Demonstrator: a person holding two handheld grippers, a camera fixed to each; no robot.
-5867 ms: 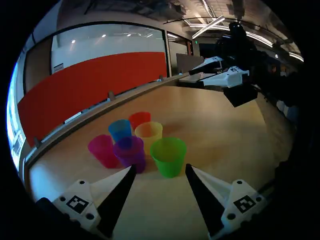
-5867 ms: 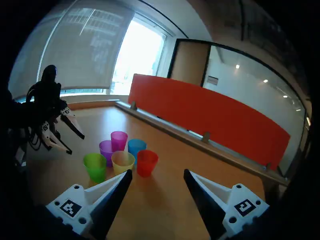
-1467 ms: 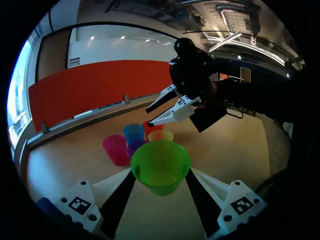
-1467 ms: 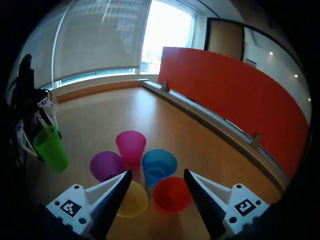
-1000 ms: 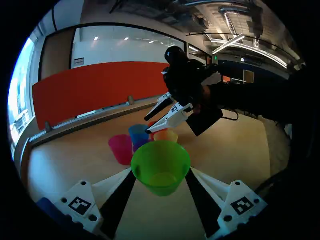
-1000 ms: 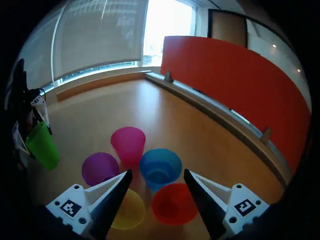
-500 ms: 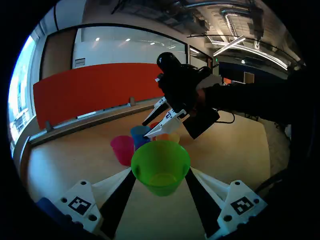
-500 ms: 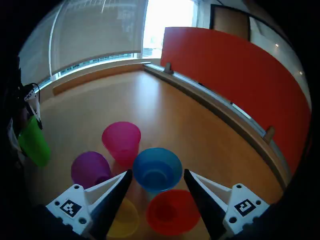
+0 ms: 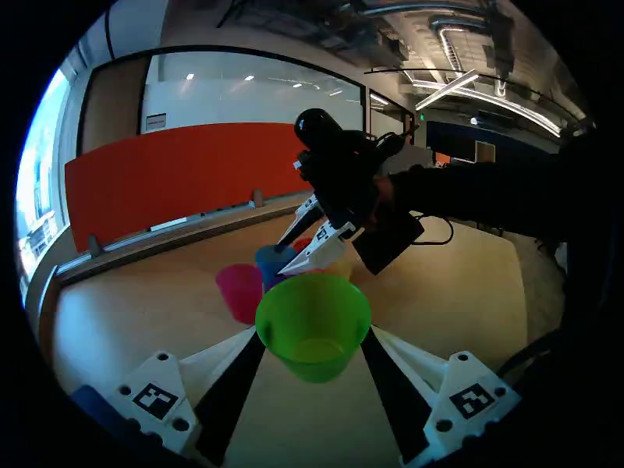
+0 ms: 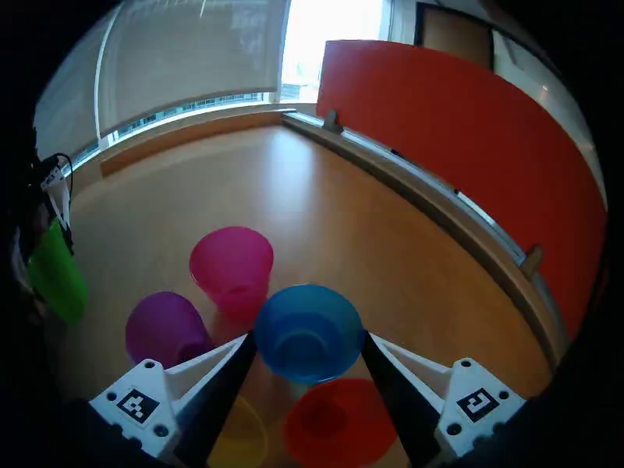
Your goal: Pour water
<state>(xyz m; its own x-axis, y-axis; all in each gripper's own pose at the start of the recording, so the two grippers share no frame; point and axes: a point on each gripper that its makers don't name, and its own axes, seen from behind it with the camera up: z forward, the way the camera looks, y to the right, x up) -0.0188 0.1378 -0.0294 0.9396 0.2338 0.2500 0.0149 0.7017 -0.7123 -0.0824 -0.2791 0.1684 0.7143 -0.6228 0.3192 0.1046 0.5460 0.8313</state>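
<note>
My left gripper (image 9: 312, 337) pinches the green cup (image 9: 313, 308) by its walls, upright and clear of the table (image 9: 468, 296). My right gripper (image 10: 307, 337) straddles the blue cup (image 10: 308, 327). Its fingers meet the rim, but I cannot tell whether they press. The blue cup stands upright, dead ahead between those fingers, beside the pink cup (image 10: 232, 261) and red cup (image 10: 339, 425). From the right gripper the green cup lies well apart to its left. I judge the blue cup must be lifted and carried that way to pour.

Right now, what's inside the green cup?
The green cup, clamped in the left gripper, has a paler patch at its bottom, maybe a little water. Its tinted near wall covers that spot, so I cannot be sure.
</note>
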